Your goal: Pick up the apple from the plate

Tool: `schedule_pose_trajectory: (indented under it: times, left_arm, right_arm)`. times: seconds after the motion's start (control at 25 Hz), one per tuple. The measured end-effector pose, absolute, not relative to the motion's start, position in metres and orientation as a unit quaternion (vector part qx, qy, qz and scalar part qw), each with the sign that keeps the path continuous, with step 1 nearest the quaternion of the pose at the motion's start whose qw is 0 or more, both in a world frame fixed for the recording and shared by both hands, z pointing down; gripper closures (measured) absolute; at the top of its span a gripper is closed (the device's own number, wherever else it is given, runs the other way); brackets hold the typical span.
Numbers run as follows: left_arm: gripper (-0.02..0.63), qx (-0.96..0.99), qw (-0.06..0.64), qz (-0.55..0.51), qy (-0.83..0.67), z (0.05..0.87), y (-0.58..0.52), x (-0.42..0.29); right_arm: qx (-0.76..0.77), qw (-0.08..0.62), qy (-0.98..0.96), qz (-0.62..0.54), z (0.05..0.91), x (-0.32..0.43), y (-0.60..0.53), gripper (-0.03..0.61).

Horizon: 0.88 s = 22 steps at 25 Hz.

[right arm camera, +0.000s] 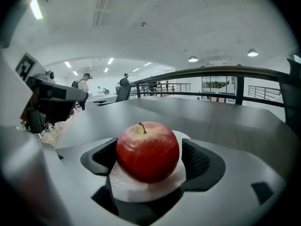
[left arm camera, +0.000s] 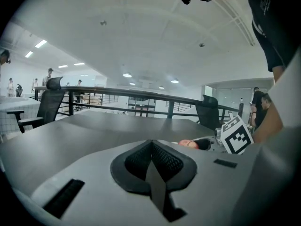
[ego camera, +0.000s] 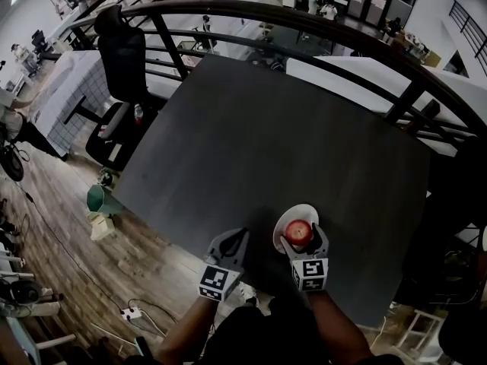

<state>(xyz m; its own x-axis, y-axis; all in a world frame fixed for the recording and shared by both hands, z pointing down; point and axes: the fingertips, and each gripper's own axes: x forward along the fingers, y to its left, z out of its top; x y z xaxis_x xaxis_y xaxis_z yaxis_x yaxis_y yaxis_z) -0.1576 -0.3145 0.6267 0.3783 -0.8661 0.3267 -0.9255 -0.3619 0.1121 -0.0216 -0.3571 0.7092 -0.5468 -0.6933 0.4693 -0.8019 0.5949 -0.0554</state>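
Observation:
A red apple [ego camera: 299, 232] [right arm camera: 147, 150] sits upright, stem up, on a small white plate [ego camera: 283, 225] [right arm camera: 141, 192] near the front edge of the dark table [ego camera: 266, 143]. My right gripper [ego camera: 302, 237] [right arm camera: 148, 158] reaches over the plate with a jaw on either side of the apple. It is open, and a narrow gap shows beside the right pad [right arm camera: 195, 160]. My left gripper [ego camera: 240, 239] [left arm camera: 151, 147] hovers just left of the plate, shut with nothing in it. From the left gripper view a bit of the apple [left arm camera: 188, 143] shows beside the right gripper's marker cube [left arm camera: 237, 135].
A black office chair [ego camera: 122, 59] stands at the table's far left corner and a black railing [ego camera: 319, 21] curves behind the table. On the wooden floor to the left are a green bin [ego camera: 97, 198] and a power strip [ego camera: 131, 312].

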Motion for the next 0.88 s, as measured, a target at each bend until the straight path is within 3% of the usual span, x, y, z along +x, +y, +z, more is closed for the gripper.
schedule_pose_trajectory:
  times: [0.4, 0.88]
  left_arm:
    - [0.591, 0.820, 0.151, 0.121, -0.539, 0.643, -0.311, -0.149]
    - [0.591, 0.831, 0.116, 0.124, -0.530, 0.608, -0.319, -0.150]
  right_arm:
    - [0.404, 0.197, -0.883, 0.139, 0.709, -0.022, -0.354, 0.160]
    - [0.392, 0.153, -0.902, 0.098, 0.653, -0.026, -0.358, 0.160]
